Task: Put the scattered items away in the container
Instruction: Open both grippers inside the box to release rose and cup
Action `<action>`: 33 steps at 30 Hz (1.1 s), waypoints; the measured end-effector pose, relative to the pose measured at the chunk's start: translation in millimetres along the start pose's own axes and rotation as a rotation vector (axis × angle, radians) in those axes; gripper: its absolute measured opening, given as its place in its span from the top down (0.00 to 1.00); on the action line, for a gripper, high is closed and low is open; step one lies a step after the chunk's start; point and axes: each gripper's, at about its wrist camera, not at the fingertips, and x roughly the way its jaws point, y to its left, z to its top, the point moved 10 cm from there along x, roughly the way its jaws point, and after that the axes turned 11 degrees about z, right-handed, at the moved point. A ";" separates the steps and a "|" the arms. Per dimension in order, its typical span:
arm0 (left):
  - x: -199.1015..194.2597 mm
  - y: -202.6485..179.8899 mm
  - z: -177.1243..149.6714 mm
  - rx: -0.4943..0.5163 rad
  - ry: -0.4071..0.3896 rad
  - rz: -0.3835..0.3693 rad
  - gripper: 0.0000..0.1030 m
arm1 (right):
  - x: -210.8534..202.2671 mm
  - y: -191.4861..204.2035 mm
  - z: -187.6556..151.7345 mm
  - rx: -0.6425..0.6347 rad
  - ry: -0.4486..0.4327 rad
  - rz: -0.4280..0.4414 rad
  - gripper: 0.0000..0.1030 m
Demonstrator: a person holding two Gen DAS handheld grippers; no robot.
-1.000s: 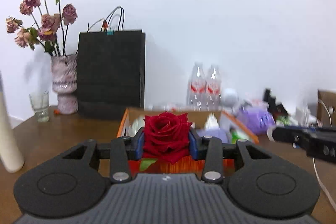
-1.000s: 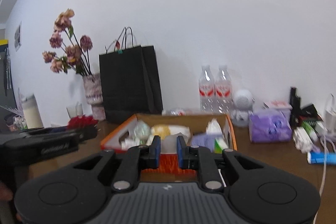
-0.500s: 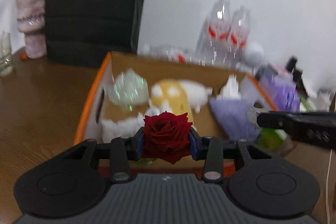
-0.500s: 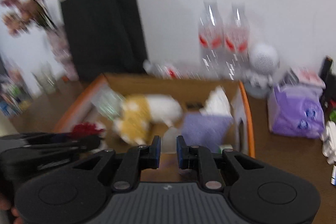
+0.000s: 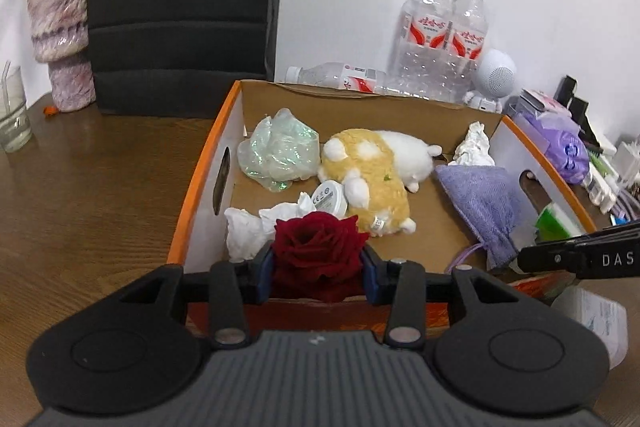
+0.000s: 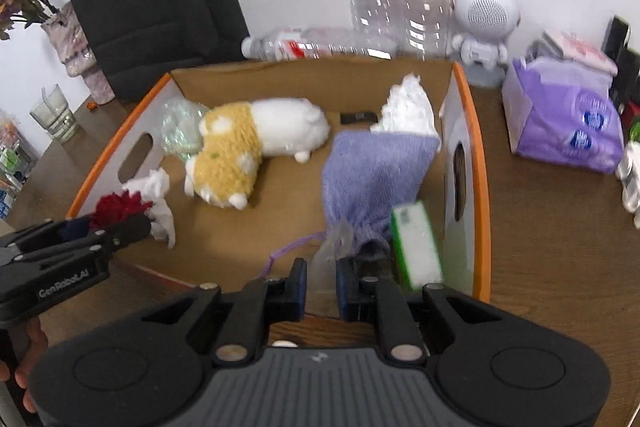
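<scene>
My left gripper (image 5: 318,269) is shut on a dark red rose (image 5: 318,253) and holds it over the near left edge of the orange-rimmed cardboard box (image 5: 200,163). The rose also shows in the right wrist view (image 6: 116,207). My right gripper (image 6: 320,285) is shut on a clear plastic wrapper (image 6: 332,247) over the box's (image 6: 478,163) near right corner. Inside lie a yellow-and-white plush toy (image 5: 372,167), a purple cloth pouch (image 6: 376,171), crumpled tissues (image 5: 256,227), a green-tinted plastic bag (image 5: 280,151), a round white device (image 5: 328,197) and a green-and-white box (image 6: 416,243).
Behind the box stand a black paper bag (image 5: 180,7), water bottles (image 5: 444,39), a lying bottle (image 5: 336,75) and a white robot-shaped speaker (image 6: 486,15). A vase (image 5: 60,35) and a glass (image 5: 12,115) are at the left. A purple tissue pack (image 6: 568,123) sits right.
Both grippers have risen, tilted down and moved forward over the box, so its inside now shows. The left still holds the rose. The right now holds the wrapper above the near right corner.
</scene>
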 end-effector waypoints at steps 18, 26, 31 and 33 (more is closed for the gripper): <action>75.3 4.0 61.7 -0.058 0.282 0.001 0.36 | 71.6 5.3 75.0 0.082 0.092 -0.005 0.54; 46.2 13.6 87.5 -0.065 0.176 -0.015 0.04 | 48.7 -3.0 83.6 0.122 0.085 -0.001 0.32; 22.3 18.7 94.3 -0.055 0.201 0.035 0.00 | 17.5 -2.6 76.5 0.149 0.094 -0.021 0.23; 14.3 20.5 87.2 -0.046 0.261 0.063 0.00 | 5.6 -1.8 71.1 0.149 0.108 -0.052 0.19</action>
